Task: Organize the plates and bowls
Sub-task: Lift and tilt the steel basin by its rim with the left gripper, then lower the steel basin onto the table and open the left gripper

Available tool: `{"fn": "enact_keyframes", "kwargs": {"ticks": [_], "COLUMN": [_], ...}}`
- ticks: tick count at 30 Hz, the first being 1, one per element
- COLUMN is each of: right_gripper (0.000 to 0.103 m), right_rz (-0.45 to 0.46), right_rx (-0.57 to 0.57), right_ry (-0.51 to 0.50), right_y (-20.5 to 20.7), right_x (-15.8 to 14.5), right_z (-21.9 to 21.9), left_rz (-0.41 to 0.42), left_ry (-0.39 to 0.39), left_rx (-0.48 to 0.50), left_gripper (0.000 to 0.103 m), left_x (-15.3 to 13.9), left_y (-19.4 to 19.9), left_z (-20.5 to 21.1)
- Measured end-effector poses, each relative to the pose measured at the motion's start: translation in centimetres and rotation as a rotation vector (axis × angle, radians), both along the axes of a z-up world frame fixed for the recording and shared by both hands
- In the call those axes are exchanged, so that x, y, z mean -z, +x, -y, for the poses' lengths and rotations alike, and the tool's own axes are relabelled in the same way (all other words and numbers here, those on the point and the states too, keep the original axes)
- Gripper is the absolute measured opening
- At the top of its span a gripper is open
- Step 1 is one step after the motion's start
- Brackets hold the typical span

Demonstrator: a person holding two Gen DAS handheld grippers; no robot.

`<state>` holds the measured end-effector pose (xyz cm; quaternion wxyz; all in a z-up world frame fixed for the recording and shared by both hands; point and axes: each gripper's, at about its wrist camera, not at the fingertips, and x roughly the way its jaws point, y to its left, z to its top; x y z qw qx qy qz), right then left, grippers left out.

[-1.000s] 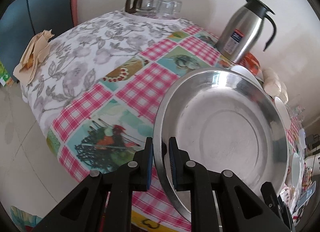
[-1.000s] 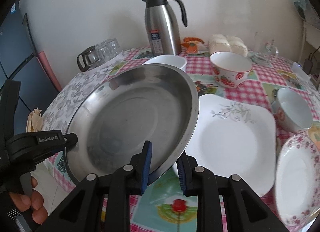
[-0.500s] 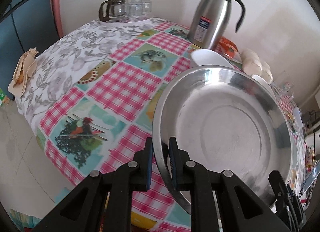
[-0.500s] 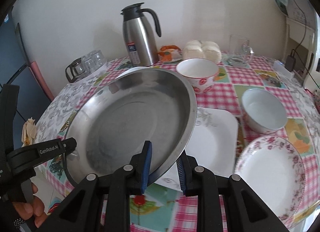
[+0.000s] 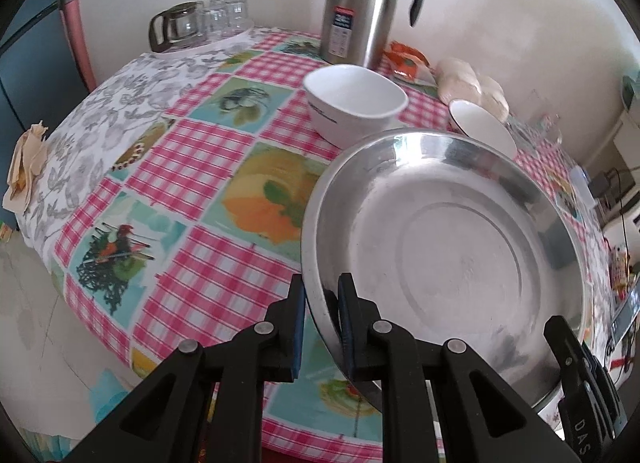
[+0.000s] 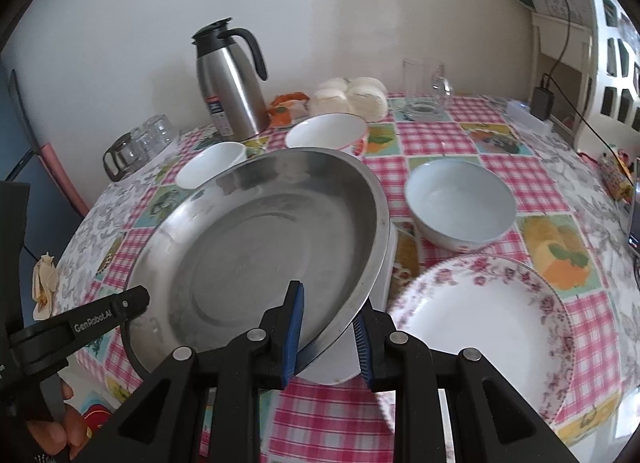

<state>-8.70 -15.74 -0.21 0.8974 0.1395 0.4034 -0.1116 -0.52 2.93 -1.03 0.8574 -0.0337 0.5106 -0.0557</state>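
Both grippers pinch steel plate [image 6: 272, 247] rim: left gripper [image 5: 322, 327] near-left, right gripper [image 6: 328, 337] near-right, held over checked tablecloth [image 5: 200, 167]. Thermos [image 6: 230, 79], bowls, floral plate [image 6: 480, 327] around; white wall [image 6: 360, 3] far.

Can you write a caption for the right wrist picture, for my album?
Two grippers, right gripper in front, carry a big steel plate over a checked tablecloth crowded with white bowls and a flowery plate.
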Motion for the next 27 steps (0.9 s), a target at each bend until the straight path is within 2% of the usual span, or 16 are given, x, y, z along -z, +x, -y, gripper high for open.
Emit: {"fn": "enact_keyframes", "kwargs": {"ticks": [8,20,27], "right_gripper": [0.027,0.028,0.028], "right_rz": [-0.036,-0.151,-0.185], "right_rx": [0.028,0.076,0.093], "right_ry": [-0.006,-0.005,-0.013], "right_y": [-0.2,0.6,0.8], "right_x": [0.9,3.1,3.5], "right_z": [1.2,2.0,2.0], "left_rz": [-0.04,-0.049,-0.062], "left_ry": [0.024,0.062,0.075], "left_rx": [0.039,0.107,0.127], "left_gripper": [0.018,0.018,0.018], "left_x": [1.0,1.5,1.8], "left_y": [0.1,0.2,0.3], "left_z": [1.5,2.8,3.3]}}
